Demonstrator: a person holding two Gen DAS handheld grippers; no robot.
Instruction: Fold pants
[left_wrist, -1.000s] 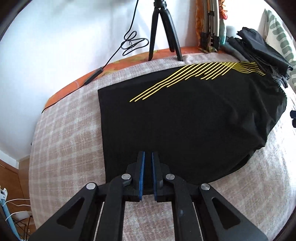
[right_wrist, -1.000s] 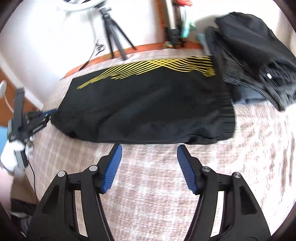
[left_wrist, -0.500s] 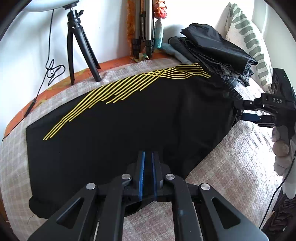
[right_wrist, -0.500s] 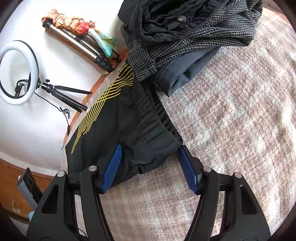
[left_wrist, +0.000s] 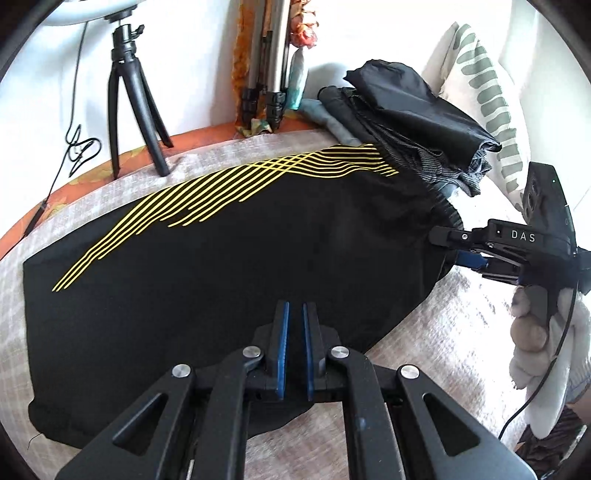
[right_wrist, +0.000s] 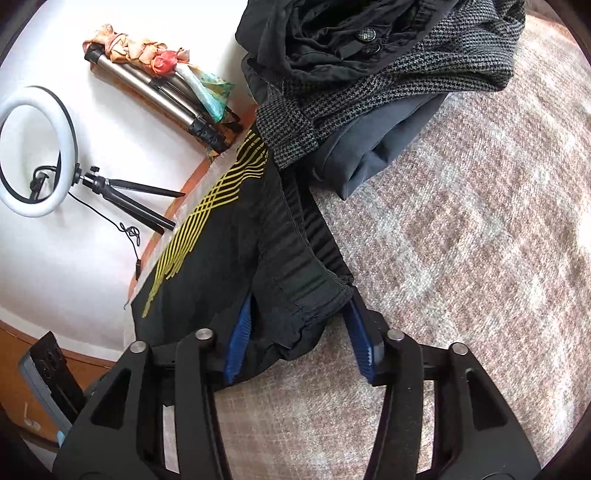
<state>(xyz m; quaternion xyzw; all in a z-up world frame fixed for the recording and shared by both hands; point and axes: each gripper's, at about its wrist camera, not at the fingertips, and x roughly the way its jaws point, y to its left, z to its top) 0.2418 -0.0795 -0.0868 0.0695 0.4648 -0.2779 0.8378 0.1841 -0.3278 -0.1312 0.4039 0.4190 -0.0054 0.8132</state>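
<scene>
Black pants (left_wrist: 229, 266) with yellow stripes lie flat on the checked bedspread (left_wrist: 436, 350). My left gripper (left_wrist: 293, 314) is shut on the near edge of the pants. My right gripper (right_wrist: 299, 314) is open, its blue pads on either side of the ribbed waistband corner (right_wrist: 317, 288). In the left wrist view the right gripper (left_wrist: 458, 247) shows at the waistband end on the right, held by a gloved hand (left_wrist: 535, 339).
A pile of dark folded clothes (right_wrist: 369, 66) lies beside the waistband. A small tripod (left_wrist: 133, 107) with a ring light (right_wrist: 33, 151), folded tripod legs (left_wrist: 266, 74) and a patterned pillow (left_wrist: 484, 96) stand at the back. A cable (left_wrist: 74, 147) hangs by the wall.
My right gripper has moved in over the waistband corner, which now sits between its pads. My left gripper has stayed shut on the near edge, and its view has swung right.
</scene>
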